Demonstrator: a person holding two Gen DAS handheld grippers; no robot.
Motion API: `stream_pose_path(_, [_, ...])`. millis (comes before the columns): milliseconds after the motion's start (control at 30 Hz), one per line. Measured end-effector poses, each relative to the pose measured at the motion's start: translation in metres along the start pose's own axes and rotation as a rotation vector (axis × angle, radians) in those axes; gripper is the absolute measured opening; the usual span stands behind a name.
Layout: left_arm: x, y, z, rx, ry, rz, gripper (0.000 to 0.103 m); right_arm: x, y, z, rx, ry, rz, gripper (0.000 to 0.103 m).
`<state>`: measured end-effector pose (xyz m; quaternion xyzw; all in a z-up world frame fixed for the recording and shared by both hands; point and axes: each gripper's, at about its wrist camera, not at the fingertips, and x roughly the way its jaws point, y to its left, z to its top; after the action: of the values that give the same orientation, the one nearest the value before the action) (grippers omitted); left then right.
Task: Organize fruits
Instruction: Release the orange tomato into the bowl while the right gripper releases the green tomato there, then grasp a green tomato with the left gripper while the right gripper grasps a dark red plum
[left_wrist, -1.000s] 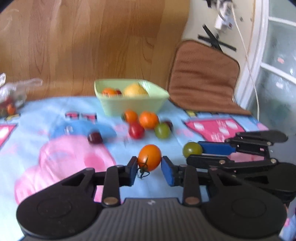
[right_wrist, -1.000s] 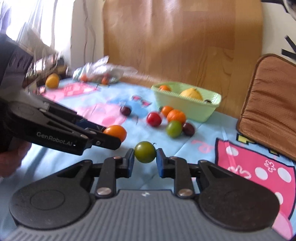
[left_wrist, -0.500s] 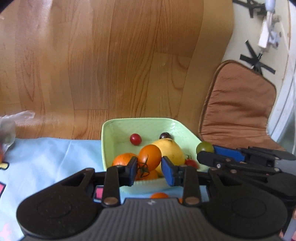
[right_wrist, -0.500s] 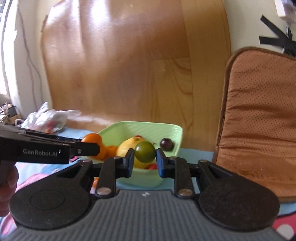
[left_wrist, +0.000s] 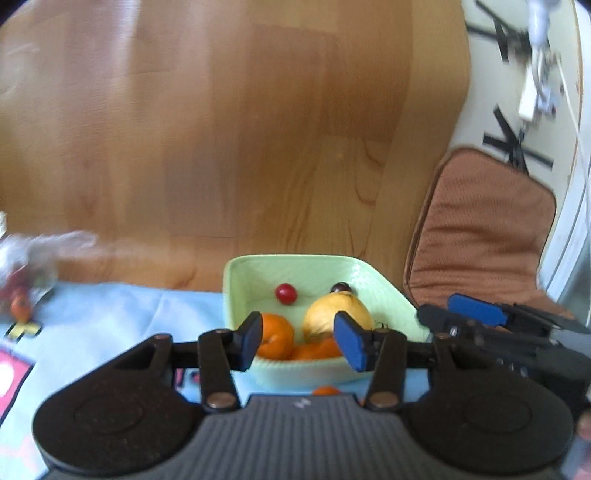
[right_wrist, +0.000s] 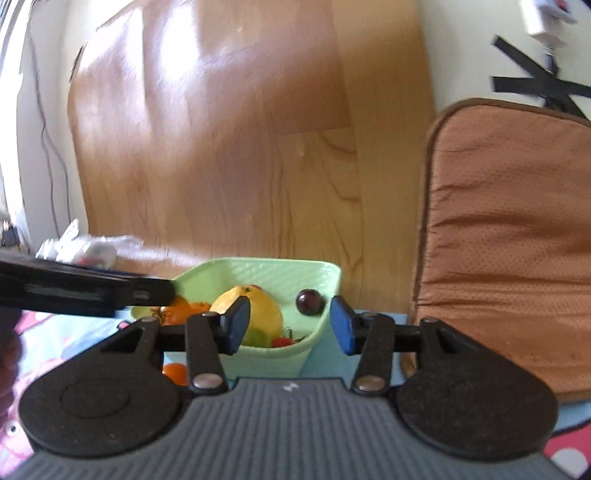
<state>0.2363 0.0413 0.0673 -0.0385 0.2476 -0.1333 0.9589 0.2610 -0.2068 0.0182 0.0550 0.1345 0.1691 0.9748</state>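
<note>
A pale green bowl (left_wrist: 240, 280) stands on the cloth against the wooden board. It holds a yellow fruit (left_wrist: 332, 314), orange tomatoes (left_wrist: 277, 336), a red cherry tomato (left_wrist: 285, 294) and a dark one (left_wrist: 340, 287). My left gripper (left_wrist: 298, 341) is open and empty just above the bowl's near rim. My right gripper (right_wrist: 288, 325) is open and empty over the bowl (right_wrist: 280, 269), where a green tomato (right_wrist: 256, 336) lies beside the yellow fruit (right_wrist: 255, 310) and a dark tomato (right_wrist: 309, 301). The right gripper also shows in the left wrist view (left_wrist: 480, 314).
A brown cushion (left_wrist: 480, 229) leans at the right. A plastic bag with fruit (left_wrist: 26, 280) lies at the far left. An orange tomato (right_wrist: 175, 373) lies on the blue and pink cloth (left_wrist: 110, 314) in front of the bowl. A wooden board (left_wrist: 221, 147) stands behind.
Both grippers have opened over the bowl. The orange tomato left my left gripper and the green tomato left my right gripper; both now lie in the bowl.
</note>
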Motion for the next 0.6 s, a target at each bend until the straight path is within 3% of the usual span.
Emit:
stream_pose_path(200, [-0.044,0.037,-0.038,-0.119,0.021,0.056,0.045,-0.006,-0.016,0.003,0.121,-0.021,-0.001,0.05])
stream_pose_path(267, [-0.05,0.044,-0.049,-0.14,0.053,0.072,0.045,-0.006,-0.019,0.004,0.17,0.03,0.021,0.039])
stream_pose_path(367, [-0.061,0.044,-0.059,-0.147,0.056,0.044,0.045,-0.018,-0.016,0.001,0.219,0.09,0.068,0.031])
stream_pose_path(500, [-0.057,0.023,-0.057,-0.081,0.051,-0.022,0.044,-0.038,-0.001,-0.01,0.117,0.134,0.108,0.031])
stream_pose_path(600, [-0.048,0.001,-0.061,-0.045,0.073,-0.083,0.042,-0.04,0.004,-0.016,0.066,0.181,0.136,0.023])
